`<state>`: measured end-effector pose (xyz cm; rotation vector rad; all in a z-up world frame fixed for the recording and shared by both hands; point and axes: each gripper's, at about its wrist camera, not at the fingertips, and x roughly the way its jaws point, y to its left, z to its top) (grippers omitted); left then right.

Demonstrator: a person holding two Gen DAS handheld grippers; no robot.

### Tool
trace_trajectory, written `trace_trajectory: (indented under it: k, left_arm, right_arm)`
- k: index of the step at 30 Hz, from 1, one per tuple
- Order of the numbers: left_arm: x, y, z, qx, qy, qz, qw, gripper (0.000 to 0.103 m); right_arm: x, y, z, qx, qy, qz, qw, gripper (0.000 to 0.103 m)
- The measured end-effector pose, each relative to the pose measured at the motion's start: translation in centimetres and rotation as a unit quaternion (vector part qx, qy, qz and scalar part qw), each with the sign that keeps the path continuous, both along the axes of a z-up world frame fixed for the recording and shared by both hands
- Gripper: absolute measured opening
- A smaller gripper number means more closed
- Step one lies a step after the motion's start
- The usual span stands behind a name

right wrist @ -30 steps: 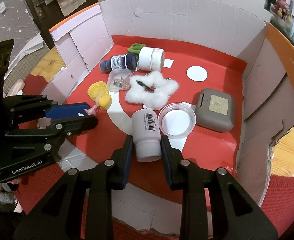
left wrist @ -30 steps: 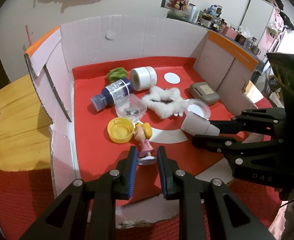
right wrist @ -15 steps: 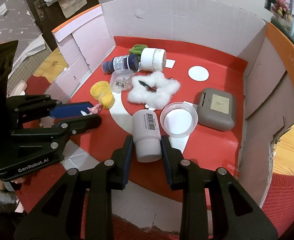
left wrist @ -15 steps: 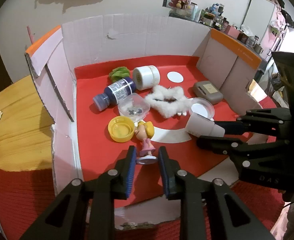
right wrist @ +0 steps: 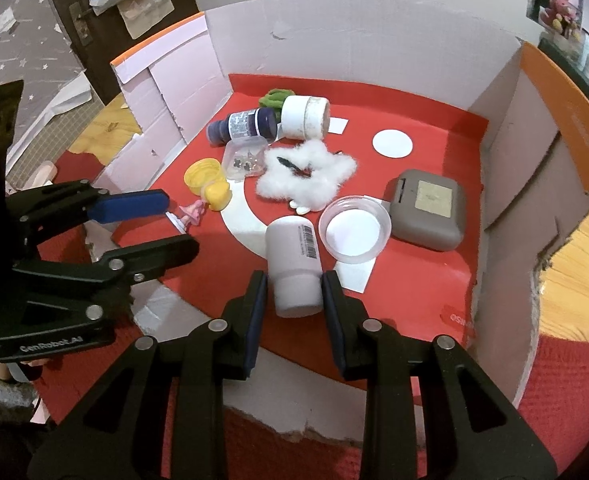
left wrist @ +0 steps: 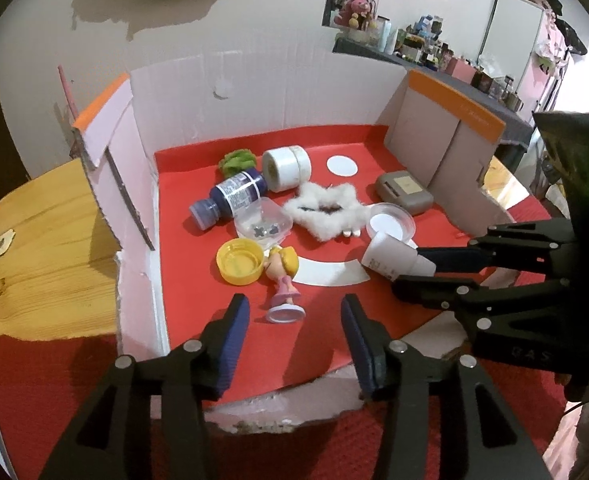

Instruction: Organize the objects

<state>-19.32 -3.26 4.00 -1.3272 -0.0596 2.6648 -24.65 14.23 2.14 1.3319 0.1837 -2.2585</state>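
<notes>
**A:** Right, what have I got on the left hand-held gripper [left wrist: 292, 322]?

**B:** From my seat its jaws have just been opening and now stand well apart. The doll figure [left wrist: 282, 280] lies on its side on the red box floor [left wrist: 198, 280], its round base toward the jaws and level with the fingertips [left wrist: 236, 316], touching neither pad. Nothing is gripped.

**A:** And the right hand-held gripper [right wrist: 294, 294]?

**B:** I see it clamped on the white bottle [right wrist: 294, 264]. Both pads press the narrower near end, and the barcoded body points away from the camera toward the clear round dish [right wrist: 354, 232].

**A:** Where does the rest sit?

**B:** All inside the cardboard box [left wrist: 254, 100]. The yellow cap [left wrist: 240, 261] lies open side up, touching the doll's head. Just behind it is a clear lidded cup [left wrist: 263, 224] with small dark bits inside, then the dark blue bottle [left wrist: 232, 198] on its side. A white tape roll [left wrist: 286, 168] lies beside a green tuft [left wrist: 234, 161] near the back wall. The white fluffy piece [left wrist: 326, 212] is in the middle, and the grey case [left wrist: 404, 193] sits by the right wall.
</notes>
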Motion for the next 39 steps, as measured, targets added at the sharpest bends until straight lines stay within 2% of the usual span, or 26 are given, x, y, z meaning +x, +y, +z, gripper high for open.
trace_trajectory:
  k: [3, 4, 5, 6, 11, 16, 20, 22, 25, 30, 32, 39]
  left_arm:
    - [0.4, -0.2, 0.5, -0.007, 0.014, 0.012, 0.9998, 0.066]
    - [0.5, -0.3, 0.7, -0.009, 0.018, 0.016, 0.9997, 0.066]
    - [0.6, -0.5, 0.8, -0.009, 0.02, 0.019, 0.9996, 0.066]
    - [0.7, -0.7, 0.9, -0.005, 0.021, 0.022, 0.9995, 0.066]
    - [1.1, -1.5, 1.0, 0.004, 0.024, 0.036, 0.9991, 0.066]
    - [1.7, -1.7, 1.0, -0.003, 0.033, 0.049, 0.9983, 0.074]
    - [2.2, -1.5, 1.2, -0.01, 0.045, 0.056, 0.9974, 0.081]
    - [2.4, -1.4, 1.4, -0.015, 0.051, 0.06, 0.9968, 0.082]
    - [2.6, -1.5, 1.5, -0.014, 0.056, 0.067, 0.9961, 0.082]
    - [2.8, -1.7, 1.5, -0.011, 0.06, 0.073, 0.9955, 0.082]
    - [2.9, -1.6, 1.5, -0.014, 0.061, 0.073, 0.9954, 0.083]
    - [3.3, -0.6, 1.4, -0.031, 0.074, 0.068, 0.9945, 0.097]
  right_arm:
    - [0.4, 0.2, 0.2, 0.0, 0.007, -0.003, 1.0, 0.031]
    - [0.6, 0.2, 0.3, -0.001, 0.009, -0.004, 1.0, 0.039]
    - [0.7, 0.3, 0.4, -0.001, 0.012, -0.006, 1.0, 0.052]
    - [0.8, 0.3, 0.5, -0.001, 0.016, -0.008, 1.0, 0.055]
    - [1.3, 0.5, 0.8, -0.006, 0.024, -0.017, 1.0, 0.055]
    - [2.1, 0.7, 1.2, -0.016, 0.041, -0.036, 0.998, 0.055]
    - [2.8, 1.0, 1.9, -0.025, 0.061, -0.057, 0.996, 0.064]
    - [3.2, 1.2, 2.2, -0.031, 0.072, -0.069, 0.995, 0.064]
    - [3.5, 1.5, 2.5, -0.036, 0.086, -0.086, 0.992, 0.074]
    - [4.0, 2.2, 2.7, -0.038, 0.101, -0.11, 0.988, 0.079]
    - [4.1, 2.2, 2.7, -0.032, 0.107, -0.115, 0.987, 0.085]
    - [4.5, 2.2, 2.5, -0.026, 0.116, -0.124, 0.985, 0.086]
